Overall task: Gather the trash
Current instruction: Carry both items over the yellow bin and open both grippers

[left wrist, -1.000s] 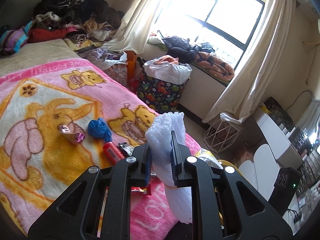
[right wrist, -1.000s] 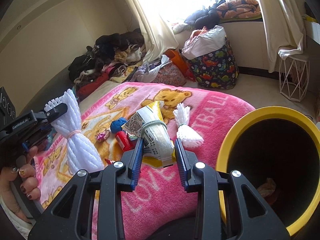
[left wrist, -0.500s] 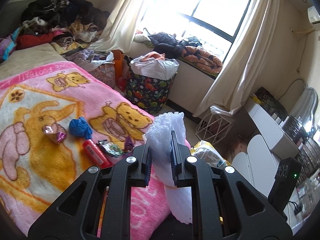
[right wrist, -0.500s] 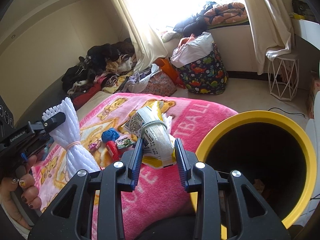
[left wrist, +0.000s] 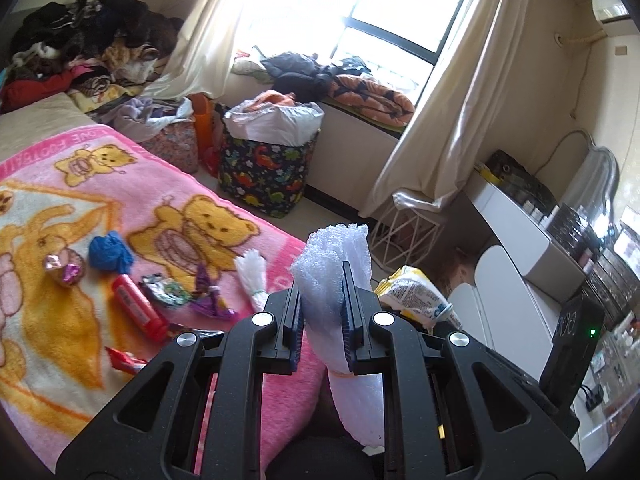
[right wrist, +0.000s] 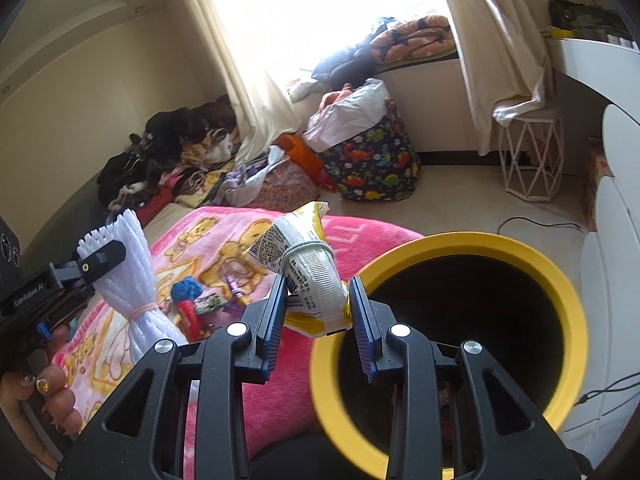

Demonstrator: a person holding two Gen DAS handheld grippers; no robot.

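Observation:
My left gripper (left wrist: 322, 280) is shut on a white foam-net bundle (left wrist: 336, 256) tied with a rubber band, held above the bed's edge; it also shows in the right wrist view (right wrist: 128, 272). My right gripper (right wrist: 318, 298) is shut on a yellow-and-white snack bag (right wrist: 308, 268) bound with a band, at the left rim of the yellow trash bin (right wrist: 560, 280). On the pink bear blanket (left wrist: 60, 184) lie a blue wad (left wrist: 110, 252), a red tube (left wrist: 138, 308), a shiny candy wrapper (left wrist: 64, 268), crumpled wrappers (left wrist: 168, 290) and a second white foam bundle (left wrist: 252, 276).
A dinosaur-print basket (left wrist: 264, 172) with a white bag stands on the floor under the window. A white wire stool (right wrist: 532, 160) stands by the curtain. Clothes are piled at the head of the bed (left wrist: 80, 48). A white desk (left wrist: 520, 220) is at the right.
Both grippers have moved right, off the blanket toward the bin, each keeping its load. The bin's mouth now fills more of the right wrist view and the snack bag reaches its rim.

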